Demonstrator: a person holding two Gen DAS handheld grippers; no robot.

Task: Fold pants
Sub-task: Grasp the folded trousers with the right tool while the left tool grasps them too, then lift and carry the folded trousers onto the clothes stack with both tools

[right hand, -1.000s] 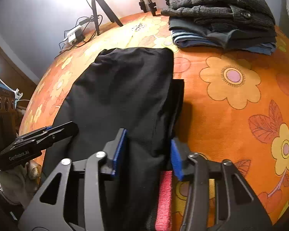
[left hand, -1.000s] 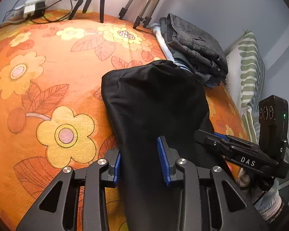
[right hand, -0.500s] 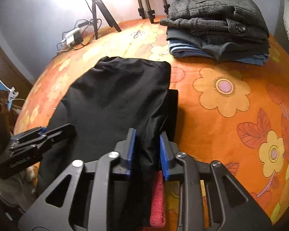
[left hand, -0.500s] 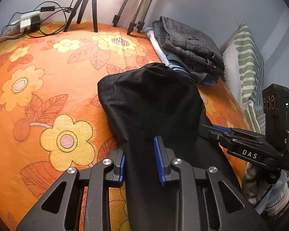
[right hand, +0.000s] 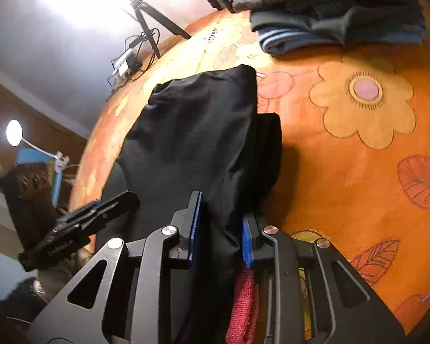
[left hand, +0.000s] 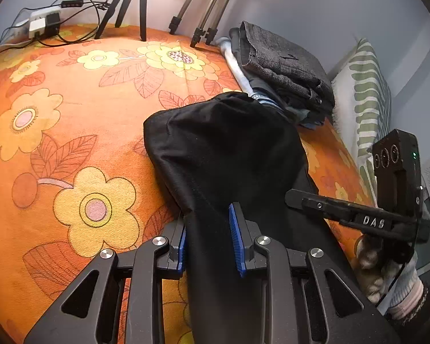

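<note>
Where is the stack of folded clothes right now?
The stack sits at the far right of the orange floral cover in the left wrist view, just beyond the black pants, between the tripod legs and the striped pillow.

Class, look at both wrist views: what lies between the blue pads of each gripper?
Black pants fabric lies between the pads of the left gripper in its view, and of the right gripper, whose jaws have just been closing, in its view.

Pants [left hand: 229, 154] on bedspread [left hand: 71, 120]; clothes stack [left hand: 283, 68] behind, pillow [left hand: 361, 100] right.
</note>
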